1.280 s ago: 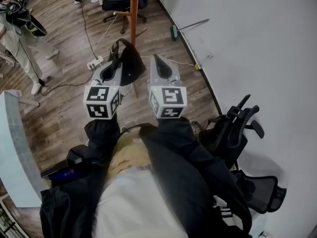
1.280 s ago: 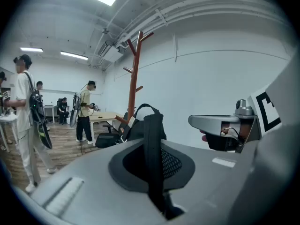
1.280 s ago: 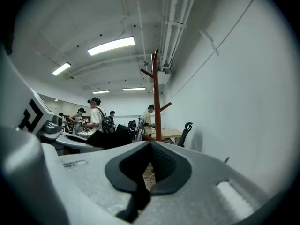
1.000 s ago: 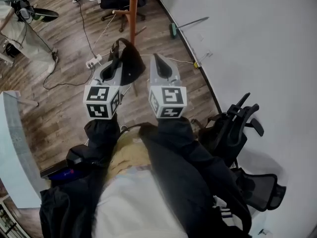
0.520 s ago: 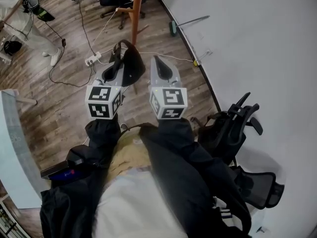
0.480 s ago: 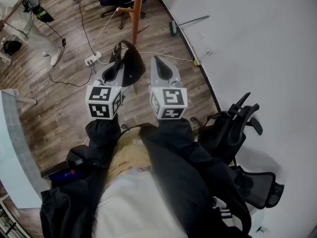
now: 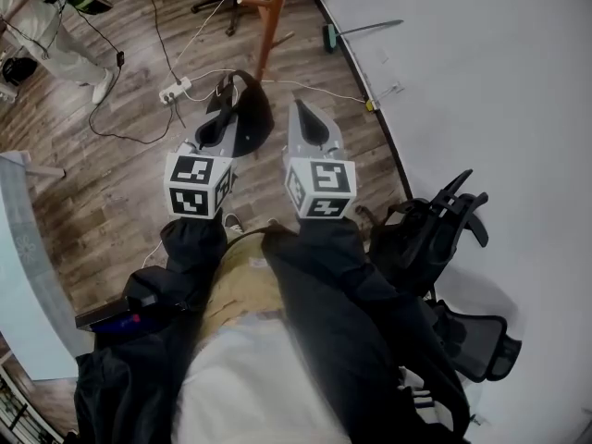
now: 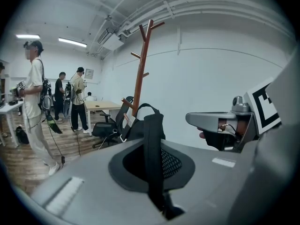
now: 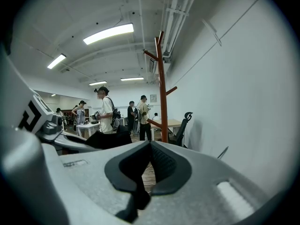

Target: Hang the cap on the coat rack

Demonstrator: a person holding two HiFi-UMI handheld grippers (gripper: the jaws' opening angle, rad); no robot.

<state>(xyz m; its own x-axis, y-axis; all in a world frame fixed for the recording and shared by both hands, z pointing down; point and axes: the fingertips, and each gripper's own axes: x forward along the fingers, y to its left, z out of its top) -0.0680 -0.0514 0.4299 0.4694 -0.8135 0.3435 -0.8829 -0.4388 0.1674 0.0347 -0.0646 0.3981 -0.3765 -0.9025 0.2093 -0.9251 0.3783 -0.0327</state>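
Note:
A black cap hangs from my left gripper, which is shut on the cap's back strap. In the left gripper view the strap runs up between the closed jaws of that gripper and loops above them. The brown wooden coat rack stands ahead on the wood floor, near the white wall. Its pole and pegs rise beyond the cap. My right gripper is held beside the left one, shut with nothing in it. From the right gripper view the rack lies straight ahead.
Two black office chairs stand against the white wall at my right. A power strip and cables lie on the floor left of the rack. A person stands at the far left, with several more farther back. A white panel is at my left.
Both grippers and the cap have travelled forward toward the coat rack, whose base now lies closer. The person at the far left has shifted. Both grips look the same.

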